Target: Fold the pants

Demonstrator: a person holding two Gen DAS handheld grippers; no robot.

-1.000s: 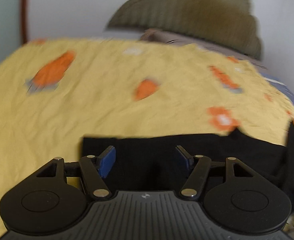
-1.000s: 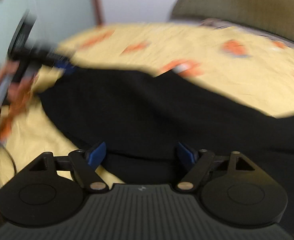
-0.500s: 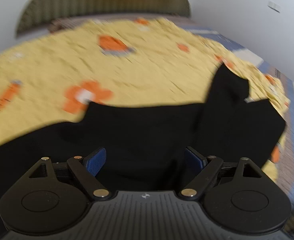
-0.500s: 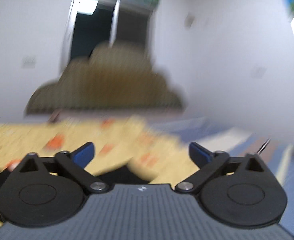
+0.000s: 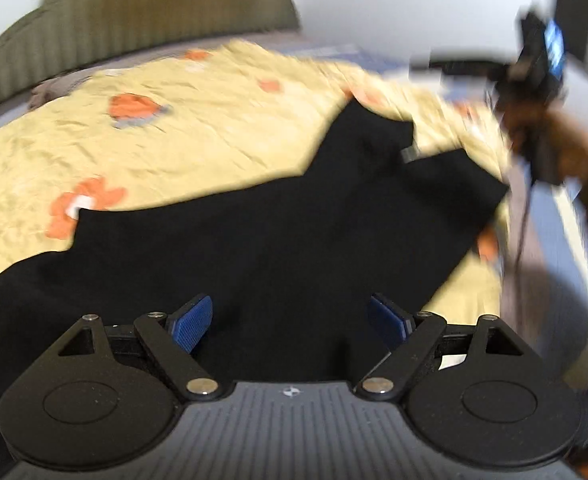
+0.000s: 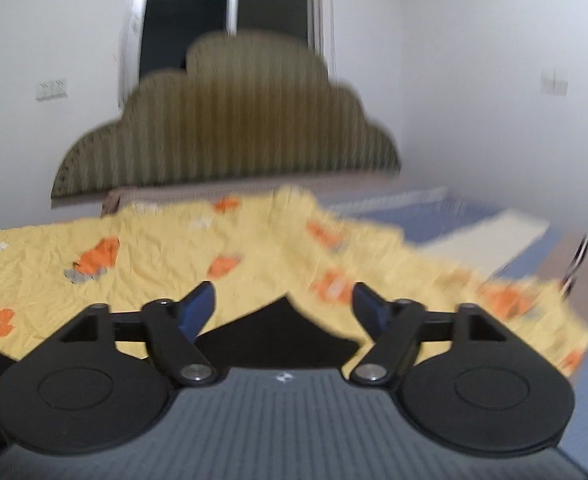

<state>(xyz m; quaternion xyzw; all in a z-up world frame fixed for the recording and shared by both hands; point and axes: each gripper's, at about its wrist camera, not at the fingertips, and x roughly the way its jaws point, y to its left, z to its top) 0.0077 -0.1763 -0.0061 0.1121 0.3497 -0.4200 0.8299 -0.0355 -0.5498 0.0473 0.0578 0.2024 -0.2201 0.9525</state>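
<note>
The black pants (image 5: 294, 240) lie flat on a yellow quilt with orange flowers (image 5: 174, 140). In the left wrist view they run from the lower left to the waist end at the right. My left gripper (image 5: 290, 322) is open and empty, just above the middle of the pants. My right gripper (image 6: 284, 308) is open and empty, above a pointed black corner of the pants (image 6: 278, 332). In the left wrist view the right gripper and the hand holding it (image 5: 537, 80) are blurred, above the waist end.
The bed has an olive striped headboard (image 6: 230, 128) against a white wall, with a dark window (image 6: 230, 4) behind it. A blue striped sheet (image 6: 433, 216) shows beyond the quilt's right edge. The quilt's far side is bare.
My left gripper swung right along the pants, from the leg end toward the waist. My right gripper lifted off the pants, turned toward the headboard and came down near the waist corner. Both stayed open.
</note>
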